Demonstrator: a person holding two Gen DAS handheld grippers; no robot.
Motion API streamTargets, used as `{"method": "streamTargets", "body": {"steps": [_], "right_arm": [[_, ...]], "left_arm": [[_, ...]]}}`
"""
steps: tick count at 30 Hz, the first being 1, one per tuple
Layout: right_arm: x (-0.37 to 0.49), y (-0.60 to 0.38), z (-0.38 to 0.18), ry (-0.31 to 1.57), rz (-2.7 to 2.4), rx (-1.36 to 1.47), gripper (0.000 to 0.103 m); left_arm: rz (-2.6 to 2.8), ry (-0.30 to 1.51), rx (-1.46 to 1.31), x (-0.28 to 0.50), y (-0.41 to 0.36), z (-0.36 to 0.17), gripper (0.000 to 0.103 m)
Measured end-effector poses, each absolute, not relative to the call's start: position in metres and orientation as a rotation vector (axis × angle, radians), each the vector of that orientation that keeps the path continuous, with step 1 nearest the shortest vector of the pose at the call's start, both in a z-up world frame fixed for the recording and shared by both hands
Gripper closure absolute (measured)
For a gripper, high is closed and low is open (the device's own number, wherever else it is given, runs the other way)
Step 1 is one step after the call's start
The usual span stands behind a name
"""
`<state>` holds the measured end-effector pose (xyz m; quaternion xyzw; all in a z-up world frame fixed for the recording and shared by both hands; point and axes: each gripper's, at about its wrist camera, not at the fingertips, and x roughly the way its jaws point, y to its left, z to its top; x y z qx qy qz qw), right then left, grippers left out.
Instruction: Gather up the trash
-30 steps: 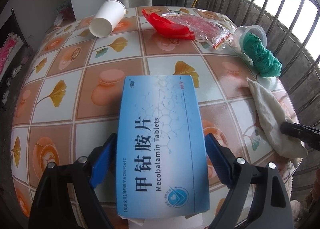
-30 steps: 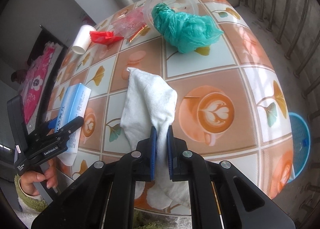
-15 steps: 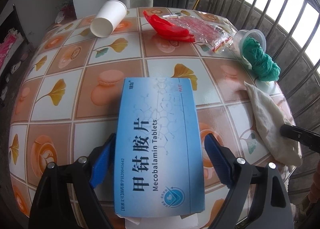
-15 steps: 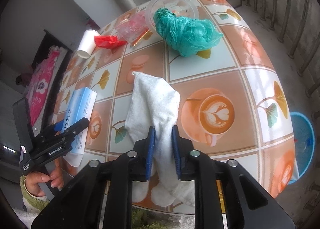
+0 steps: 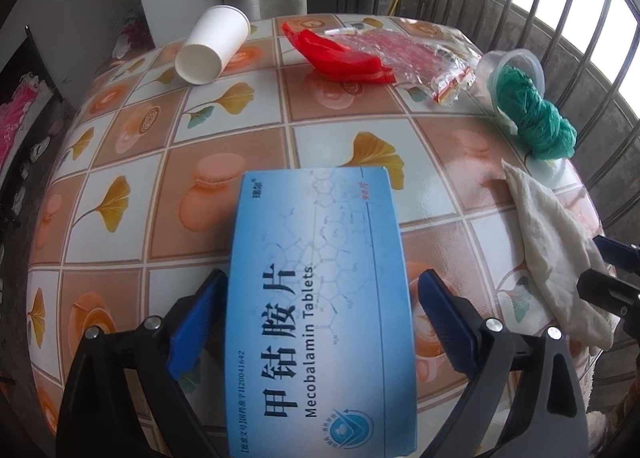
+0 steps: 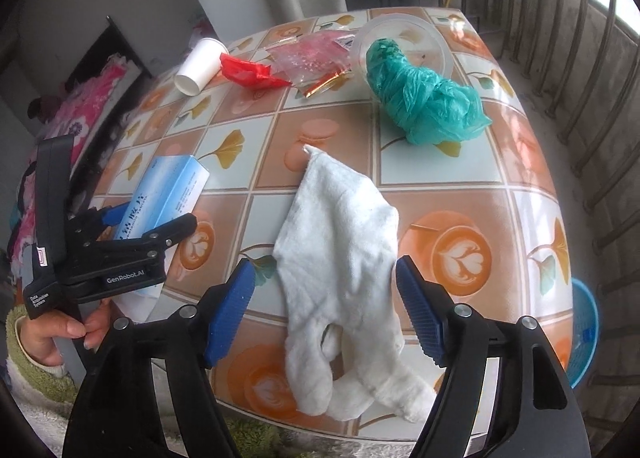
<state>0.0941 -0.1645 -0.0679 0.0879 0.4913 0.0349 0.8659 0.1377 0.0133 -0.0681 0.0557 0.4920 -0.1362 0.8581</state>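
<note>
Two grippers are seen over the tiled table [image 6: 440, 194], the left gripper [image 5: 318, 322] spreading wide around one blue Mecobalamin tablet box [image 5: 320, 310], the right gripper [image 6: 326, 310] opening around one white cloth [image 6: 340, 258], beyond which lie one paper cup [image 5: 212, 50], one red wrapper [image 5: 340, 54] and one green bag [image 6: 420, 98].

Glossy printed oilcloth over the tabletop [image 6: 460, 194], smooth coated cardboard tablet box [image 5: 320, 298], matt white paper cup [image 5: 212, 46] near far edge, rough nubbly white cloth rag [image 6: 344, 258], crinkled green plastic bag [image 6: 424, 98], clear plastic tub [image 6: 404, 38], shiny red wrapper [image 5: 340, 54]
</note>
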Motion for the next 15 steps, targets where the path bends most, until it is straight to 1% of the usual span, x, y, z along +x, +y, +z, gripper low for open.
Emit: {"method": "streamTargets", "body": {"steps": [3,15], "right_arm": [[0.0946,-0.1672,-0.0664,1.023,0.069,0.189,0.032],[0.0942,-0.1704,-0.0636,1.012,0.07,0.211,0.031]], "left_arm": [[-0.281,1.015,0.132,0.1384,0.0137,-0.0647,0.01],[-0.287,1.044,0.134,0.1413,0.0123,-0.0722,0.01]]}}
